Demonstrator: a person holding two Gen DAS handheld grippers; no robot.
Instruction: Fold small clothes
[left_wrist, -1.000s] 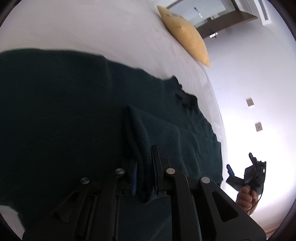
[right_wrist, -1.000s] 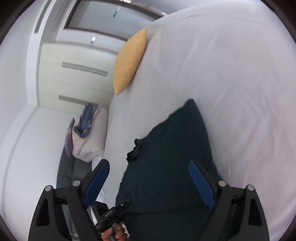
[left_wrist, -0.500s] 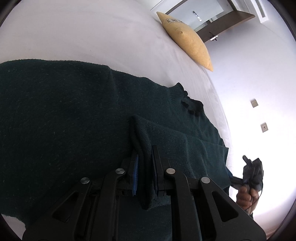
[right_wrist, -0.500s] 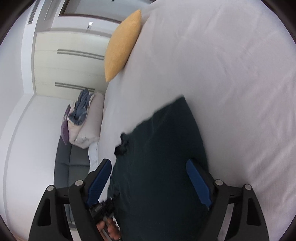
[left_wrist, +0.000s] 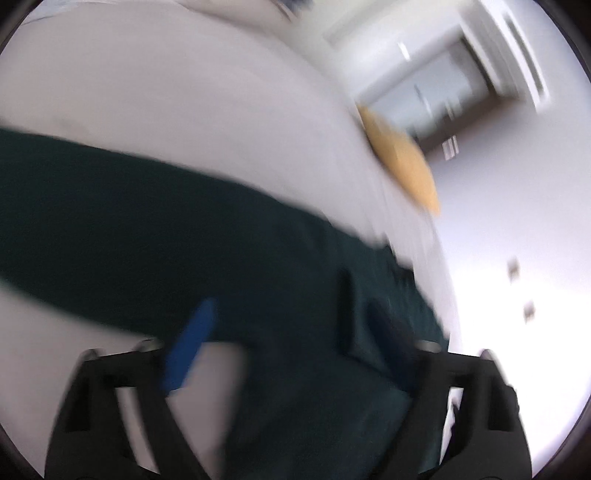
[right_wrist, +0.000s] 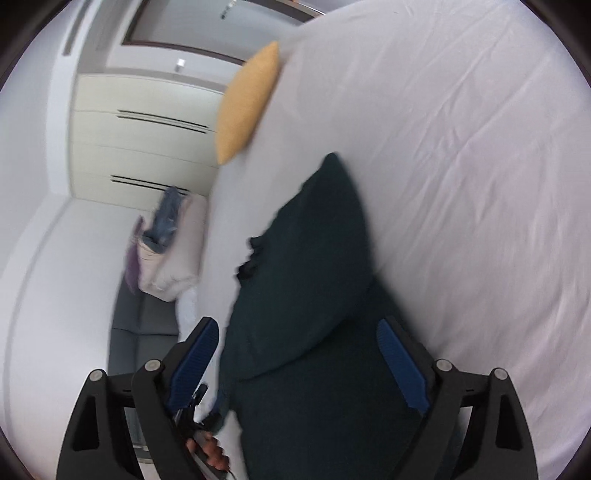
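- Two tongs are in view, both spread, neither pinching anything.
- Left tongs (left_wrist: 291, 332): half a second ago the jaws were pressed together on a raised fold of the dark green sweater (left_wrist: 155, 229); they have just been opening and now stand wide. Cloth lies under and between them, but the pads do not press on it. Their view is heavily blurred, so any light contact with the fabric cannot be ruled out.
- Right tongs (right_wrist: 299, 360): spread wide above the near part of the sweater (right_wrist: 317, 266), as in both earlier pictures, holding nothing.
- Sweater location: flat on the white bed (right_wrist: 461, 166), near its left edge in the right wrist view, with one layer lying over another. The dark knot of fabric at its left side sits toward the yellow pillow (right_wrist: 247, 107) at the far end.
- Hand (right_wrist: 208, 448) gripping the left tool shows at the near left of the right wrist view, beside the bed edge.
- Assessment: the carried fold appears to have been laid down and let go. This fold looks placed; further folds probably remain before the garment is compact.
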